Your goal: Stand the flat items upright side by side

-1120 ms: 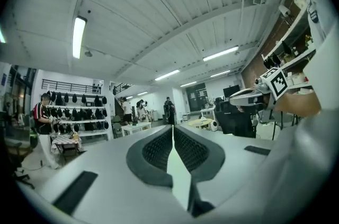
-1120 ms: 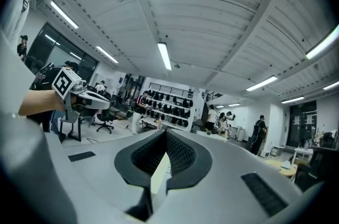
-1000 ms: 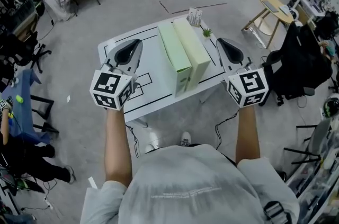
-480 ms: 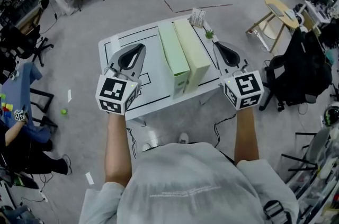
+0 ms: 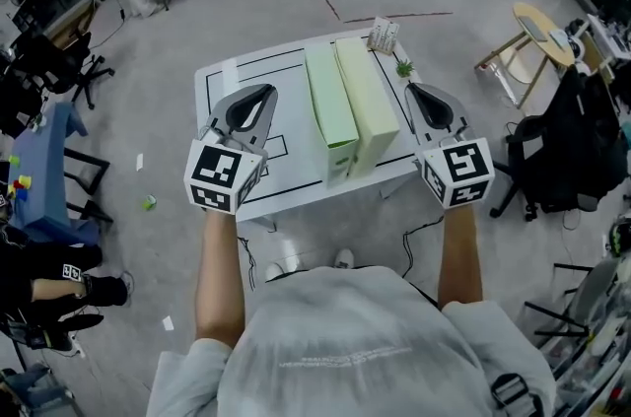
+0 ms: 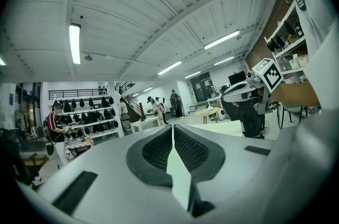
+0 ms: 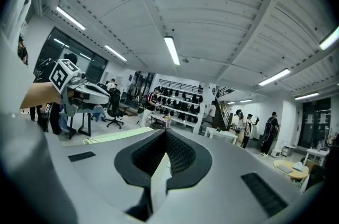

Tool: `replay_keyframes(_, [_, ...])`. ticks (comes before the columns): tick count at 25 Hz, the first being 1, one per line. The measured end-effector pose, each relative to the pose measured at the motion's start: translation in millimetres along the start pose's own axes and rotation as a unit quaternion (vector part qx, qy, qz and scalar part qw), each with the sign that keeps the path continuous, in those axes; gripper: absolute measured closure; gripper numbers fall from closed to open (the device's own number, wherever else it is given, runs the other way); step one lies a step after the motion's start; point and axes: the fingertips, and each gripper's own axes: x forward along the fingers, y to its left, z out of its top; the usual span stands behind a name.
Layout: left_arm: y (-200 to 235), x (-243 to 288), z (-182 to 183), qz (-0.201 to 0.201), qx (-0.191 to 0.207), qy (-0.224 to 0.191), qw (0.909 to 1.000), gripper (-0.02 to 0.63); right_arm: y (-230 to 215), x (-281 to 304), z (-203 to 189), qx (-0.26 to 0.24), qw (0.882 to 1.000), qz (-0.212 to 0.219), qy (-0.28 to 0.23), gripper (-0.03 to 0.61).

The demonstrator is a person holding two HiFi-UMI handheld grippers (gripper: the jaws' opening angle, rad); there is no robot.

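While the two pale green flat cardboard boxes (image 5: 331, 109) are standing upright, side against side, on the white black-lined surface (image 5: 222, 82), the left gripper (image 5: 266, 91) and right gripper (image 5: 410, 89) are flanking them with fingers (image 6: 153, 150) pressed together on nothing, so any sideways brush is risking toppling them.
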Motion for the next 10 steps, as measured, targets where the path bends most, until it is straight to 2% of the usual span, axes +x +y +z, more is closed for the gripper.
replay_keyframes(10, [4, 13, -7, 0.025, 0.000, 0.016, 0.9996, 0.586, -17, 11, -14, 0.000, 1.000, 0.008, 0.004, 0.551])
